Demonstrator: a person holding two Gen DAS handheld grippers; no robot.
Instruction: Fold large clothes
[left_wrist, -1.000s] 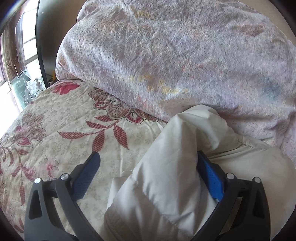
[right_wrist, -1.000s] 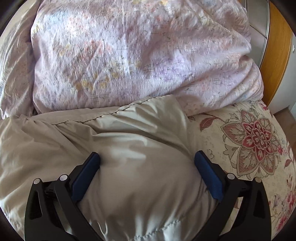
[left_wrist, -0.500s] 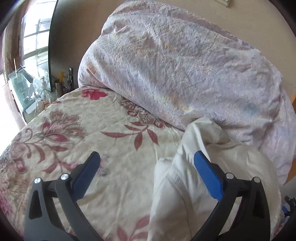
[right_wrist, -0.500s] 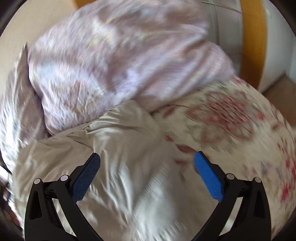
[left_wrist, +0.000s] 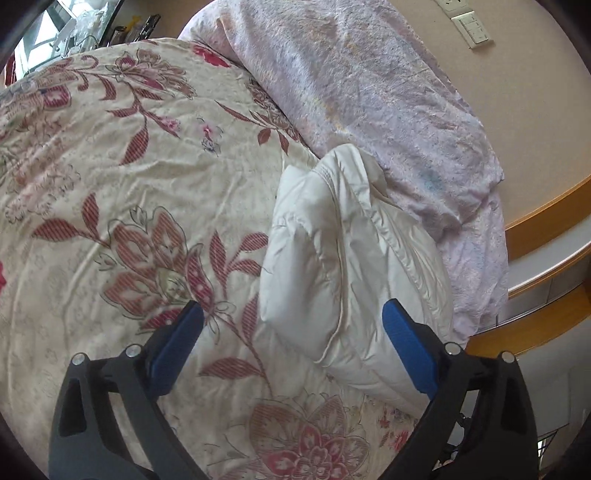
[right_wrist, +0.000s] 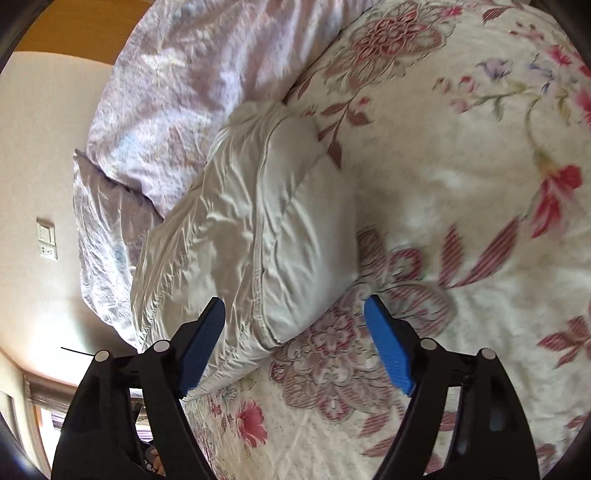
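Note:
A white puffy jacket (left_wrist: 332, 258) lies folded in a thick bundle on the floral bedspread (left_wrist: 129, 166), its far end against the lilac duvet. My left gripper (left_wrist: 291, 314) hovers at the bundle's near end, jaws wide and closing slightly. Its right pad (left_wrist: 402, 350) stands over the jacket's edge without pressing, the left pad over bare bedspread. In the right wrist view the same jacket (right_wrist: 277, 221) runs away from the gripper. My right gripper (right_wrist: 293, 304) has the jacket's near corner between its closing jaws, with neither pad touching the cloth.
A crumpled lilac duvet (left_wrist: 369, 92) (right_wrist: 184, 74) is heaped along the wall behind the jacket. Wall sockets (left_wrist: 472, 26) (right_wrist: 47, 240) sit above it. A wooden ledge (left_wrist: 546, 206) borders the bed at the right. Small clutter (left_wrist: 74, 22) stands beyond the bed's far corner.
Both grippers have drawn back from the jacket and rolled, so more bedspread shows. The jacket, earlier filling both jaws, now lies ahead of them. The right jaws have narrowed.

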